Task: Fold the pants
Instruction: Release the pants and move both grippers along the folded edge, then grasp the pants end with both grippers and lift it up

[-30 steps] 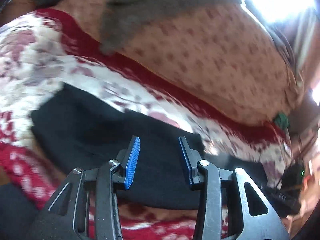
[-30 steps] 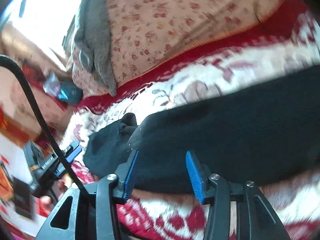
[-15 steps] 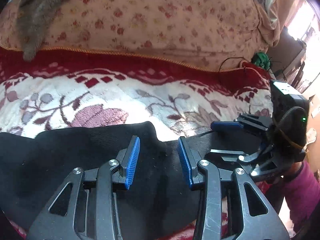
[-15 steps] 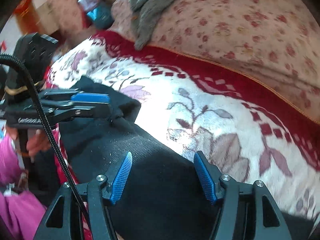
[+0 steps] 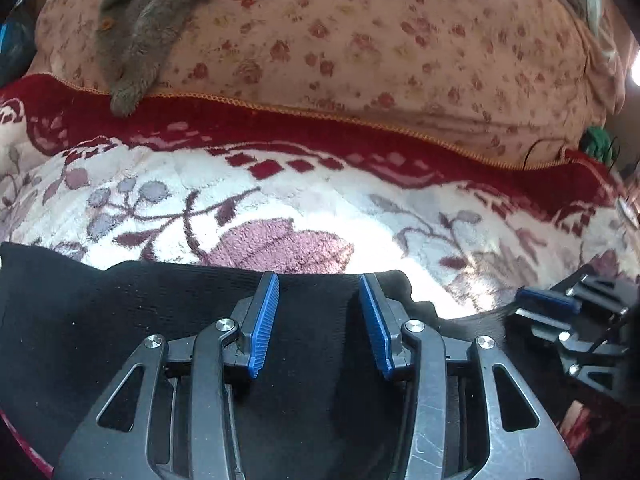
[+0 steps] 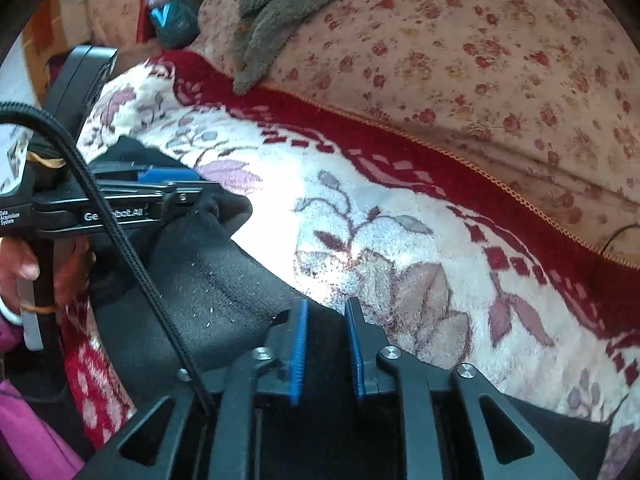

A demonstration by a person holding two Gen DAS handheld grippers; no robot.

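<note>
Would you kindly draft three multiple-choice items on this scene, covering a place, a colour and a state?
1. Where does the grey plush garment lie?
A. on the floral cushion
B. on the black pants
C. between the left fingers

2. What colour are the finger pads?
A. red
B. blue
C. green

3. How are the right gripper fingers?
A. spread wide above the white floral blanket
B. drawn close with black fabric between them
C. out of view

Answers: A, since it drapes over the cushion's top; B, since the ribbed pads are blue; C is wrong and B right, since pants cloth fills the narrow gap.
</note>
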